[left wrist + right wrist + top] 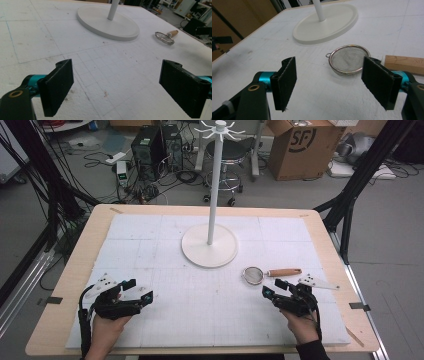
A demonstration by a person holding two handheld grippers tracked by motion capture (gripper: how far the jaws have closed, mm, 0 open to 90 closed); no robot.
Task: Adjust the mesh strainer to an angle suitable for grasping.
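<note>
A small metal mesh strainer (pixel 253 275) with a wooden handle (pixel 285 272) lies on the white foam mat, right of centre. My right gripper (pixel 274 288) sits just in front of it, jaws open and empty; in the right gripper view the strainer (pixel 349 60) lies a little ahead of the jaws, its handle (pixel 405 64) off to the right. A white stand with a round base (pixel 209 246) and a tall pole (pixel 214 185) rises at the mat's middle back. My left gripper (pixel 140 291) rests at the front left, open and empty, with the strainer (pixel 164 38) far ahead.
The white foam mat (pixel 165 305) covers a wooden table (pixel 60 320). The stand's pole ends in a hook crown (pixel 219 128) up high. Behind the table are a stool (pixel 224 165), computer boxes (pixel 150 147), cables and a cardboard box (pixel 305 145).
</note>
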